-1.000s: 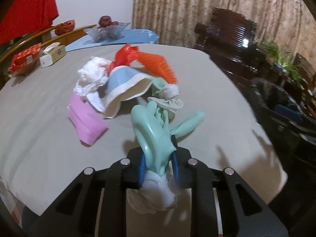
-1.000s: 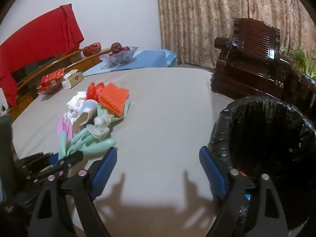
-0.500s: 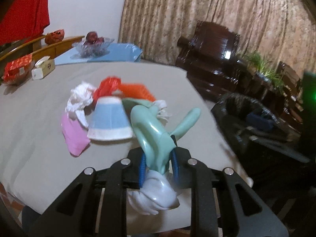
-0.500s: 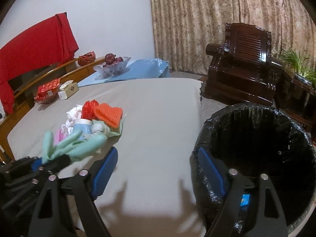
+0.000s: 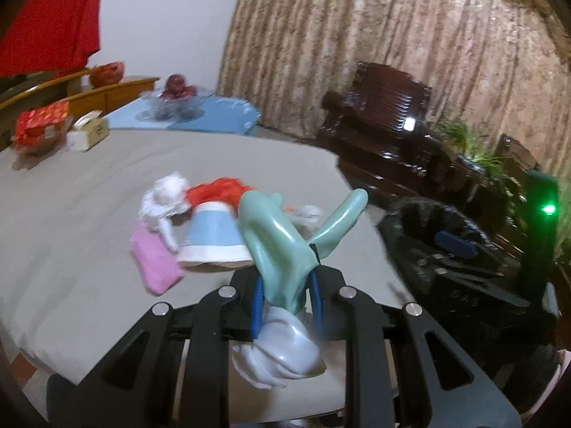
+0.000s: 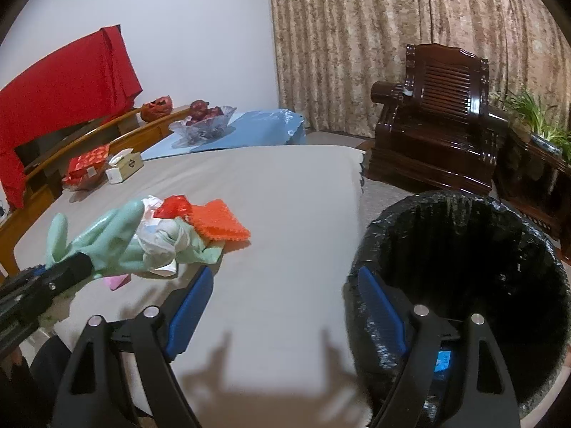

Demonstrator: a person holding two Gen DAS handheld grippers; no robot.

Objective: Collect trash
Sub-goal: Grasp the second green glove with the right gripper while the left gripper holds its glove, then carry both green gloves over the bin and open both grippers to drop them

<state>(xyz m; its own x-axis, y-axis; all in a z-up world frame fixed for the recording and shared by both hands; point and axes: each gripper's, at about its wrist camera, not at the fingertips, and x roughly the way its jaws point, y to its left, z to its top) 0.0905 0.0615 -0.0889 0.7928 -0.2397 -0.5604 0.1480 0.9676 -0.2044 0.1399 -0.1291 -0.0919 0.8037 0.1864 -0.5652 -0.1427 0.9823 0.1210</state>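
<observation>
1. Left hand-held gripper [image 5: 287, 301]: clenched on a mint-green rubber glove [image 5: 274, 242], held up off the bench [image 5: 71, 214]. Glove fingers stick upward; its pale cuff hangs below the blue pads.
2. Right hand-held gripper [image 6: 285, 306]: released, jaws wide apart, nothing between them. One finger over the bench edge, the other over the rim of the trash bin [image 6: 464, 249].
3. Trash bin: black liner, stands just beside the bench, on the right. Something small & blue lies inside near the rim; can't tell what.
4. Trash pile on grey bench cover, approx. mid-bench:
   - orange mesh pad [image 6: 219, 223], right edge of pile
   - red crumpled plastic [image 6: 175, 207], touching the pad
   - blue paper cup w/ white rim [image 5: 214, 235], on its side
   - pink packet [image 5: 153, 262], lying flat, left of the cup
   - white crumpled tissue [image 5: 164, 196], behind the packet
5. Far end of bench: tissue box [image 6: 125, 167], red packet [image 6: 85, 164] beside it.
6. Beyond: glass fruit bowl [image 6: 201, 125] on a blue cloth.
7. Background: dark wood armchair [image 6: 435, 132], patterned curtain [image 6: 392, 18].
</observation>
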